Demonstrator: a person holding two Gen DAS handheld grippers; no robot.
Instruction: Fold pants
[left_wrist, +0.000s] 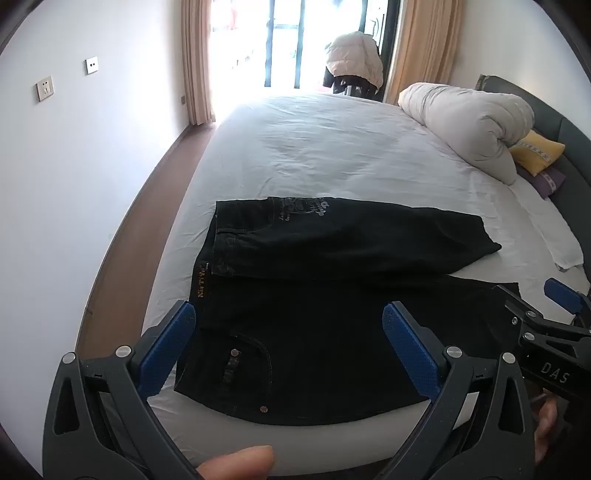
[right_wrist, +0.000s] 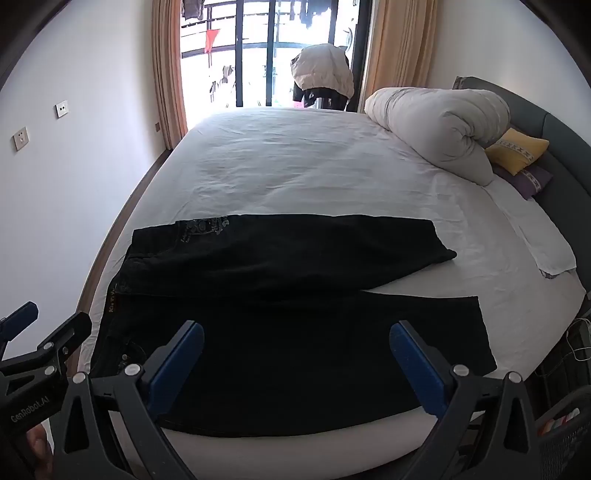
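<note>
The black pants (left_wrist: 332, 295) lie flat on the white sheet of the bed (left_wrist: 332, 147), at the near edge. Their long axis runs left to right: the waistband with its brown label (left_wrist: 202, 282) is at the left, and both leg ends point right. The far leg angles slightly away from the near one, leaving a wedge of sheet showing between the hems at the right.

The left gripper (left_wrist: 288, 350) hangs over the waist end with its jaws spread wide and nothing between them; I cannot tell whether the blue pads (left_wrist: 410, 354) touch the cloth. The right gripper (right_wrist: 295, 365) is over the near leg, its jaws equally wide apart and holding nothing. The two grippers sit side by side, each showing at the edge of the other's view.

A rolled white duvet (right_wrist: 439, 125) lies at the far right of the bed, with a yellow pillow (right_wrist: 517, 149) just beside it. Curtains (right_wrist: 399, 51) frame a glass door (right_wrist: 269, 48) beyond the bed.
</note>
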